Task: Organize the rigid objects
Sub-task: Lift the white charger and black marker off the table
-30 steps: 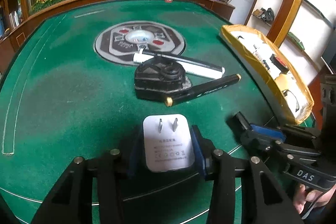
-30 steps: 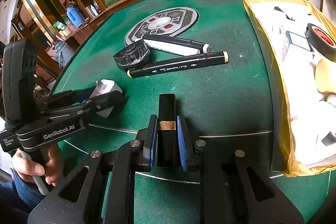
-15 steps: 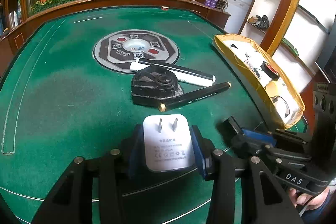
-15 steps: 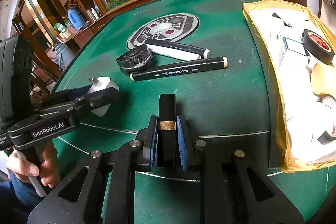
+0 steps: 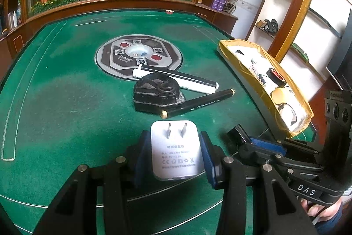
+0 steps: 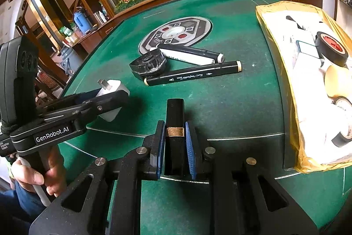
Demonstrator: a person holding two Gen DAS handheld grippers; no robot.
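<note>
- Left tool (image 5: 175, 148): its blue pads are clamped on the sides of a white plug adapter (image 5: 175, 147), prongs pointing away, carried above the green desk (image 5: 55, 85).
- Right tool (image 6: 175, 142): closed tight on a slim black bar with a copper band (image 6: 175, 116), also held clear of the desk.
- Not yet sorted: a black marker (image 6: 193, 75), a black-and-white marker (image 6: 191, 54) and a black round-topped part (image 6: 148, 64) lie close together near the desk's centre medallion.
- Container: a gold-lined tray (image 6: 272, 47) sits at the right edge of the desk. It holds a roll of black tape (image 6: 331, 49), a cream-coloured roll (image 6: 337, 80), further tape rolls and small white items; the rest is too small to identify.
- Risk: the adapter is smooth-sided and held only at its flanks; a tilt could let it slip.
- Risk: the two tools are near each other and could collide if both head for the tray.
- Risk: the tray is crowded, so a dropped piece may land on the rolls and tip over the rim.
</note>
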